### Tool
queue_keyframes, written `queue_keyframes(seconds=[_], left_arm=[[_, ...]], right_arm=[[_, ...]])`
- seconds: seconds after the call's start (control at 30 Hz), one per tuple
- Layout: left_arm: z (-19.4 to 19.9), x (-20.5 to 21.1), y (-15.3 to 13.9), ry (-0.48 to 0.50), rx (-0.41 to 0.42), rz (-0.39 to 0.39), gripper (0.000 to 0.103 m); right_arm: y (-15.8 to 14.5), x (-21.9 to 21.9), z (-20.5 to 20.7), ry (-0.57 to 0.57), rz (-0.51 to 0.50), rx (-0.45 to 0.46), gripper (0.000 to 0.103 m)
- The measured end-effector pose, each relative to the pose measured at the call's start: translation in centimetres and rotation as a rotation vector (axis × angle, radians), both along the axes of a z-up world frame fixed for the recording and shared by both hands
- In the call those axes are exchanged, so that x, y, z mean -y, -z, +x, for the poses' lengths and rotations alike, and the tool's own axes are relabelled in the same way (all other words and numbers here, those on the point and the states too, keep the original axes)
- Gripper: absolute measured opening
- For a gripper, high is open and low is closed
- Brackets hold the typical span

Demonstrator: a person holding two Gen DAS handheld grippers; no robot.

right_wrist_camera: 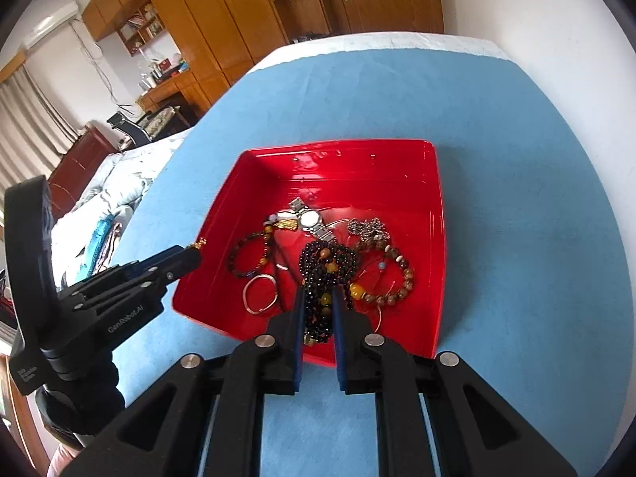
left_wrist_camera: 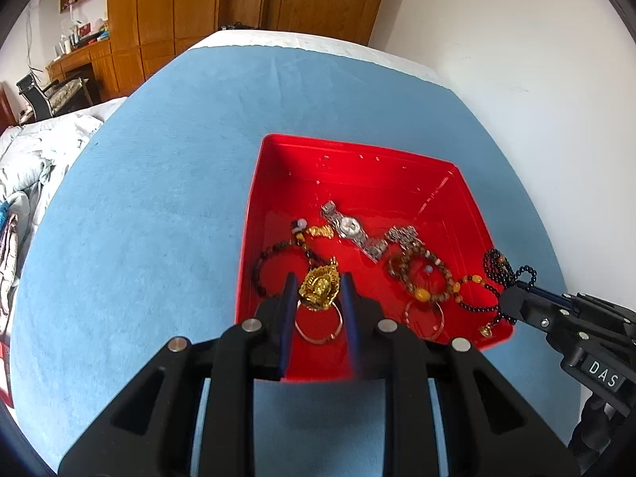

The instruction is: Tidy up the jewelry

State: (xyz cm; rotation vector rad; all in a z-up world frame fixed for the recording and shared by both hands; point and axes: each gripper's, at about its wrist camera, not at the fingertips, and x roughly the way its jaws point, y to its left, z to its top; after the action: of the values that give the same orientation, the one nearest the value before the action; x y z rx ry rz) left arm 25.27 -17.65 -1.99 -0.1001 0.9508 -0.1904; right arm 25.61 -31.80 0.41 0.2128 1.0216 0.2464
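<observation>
Left wrist view: left hand-held gripper closed on the gold pendant, pinched between both fingers, long axis pointing away along them. Held over the near-left part of the red tray, right over a thin bangle and just beside a dark bead bracelet.

Right wrist view: right hand-held gripper clamped on the black bead necklace, bunched strand running forward from between the fingers. From the left camera, loops dangling at the tray's near-right rim.

Between the two, on the tray floor: silver watch and brown bead bracelet.

Likely next: lowering and letting go, with the tray below each piece, left nearer the left wall, right nearer the right rim. Height above the floor hard to tell. Tray on the blue-covered table.
</observation>
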Motion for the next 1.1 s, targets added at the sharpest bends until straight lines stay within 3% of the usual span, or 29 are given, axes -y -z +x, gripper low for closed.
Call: queue_keyframes(seconds=[0.47, 0.9, 0.93, 0.97, 1.03, 1.1], left_arm=[[2.9, 1.6, 0.6, 0.013, 0.045, 0.053, 0.02], [4.8, 2.7, 1.7, 0.028, 0.027, 0.069, 0.021], [4.9, 2.8, 1.8, 0.027, 0.022, 0.071, 0.023], [5.1, 2.8, 1.8, 0.026, 0.015, 0.072, 0.037], [5.3, 2.9, 1.9, 0.029, 0.016, 0.07, 0.054], [5.2, 2.9, 1.8, 0.022, 0.026, 0.083, 0.053]], right_arm=[[2.1, 0.1, 3.5, -0.006, 0.001, -0.016, 0.012], [3.5, 0.1, 5.2, 0.001, -0.027, -0.03, 0.013], [3.4, 0.0, 5.3, 0.0, -0.036, -0.03, 0.018], [3.4, 0.1, 5.4, 0.002, -0.043, -0.027, 0.02], [3.5, 0.3, 5.4, 0.006, -0.044, -0.028, 0.027], [3.4, 0.5, 5.3, 0.014, -0.041, -0.026, 0.027]])
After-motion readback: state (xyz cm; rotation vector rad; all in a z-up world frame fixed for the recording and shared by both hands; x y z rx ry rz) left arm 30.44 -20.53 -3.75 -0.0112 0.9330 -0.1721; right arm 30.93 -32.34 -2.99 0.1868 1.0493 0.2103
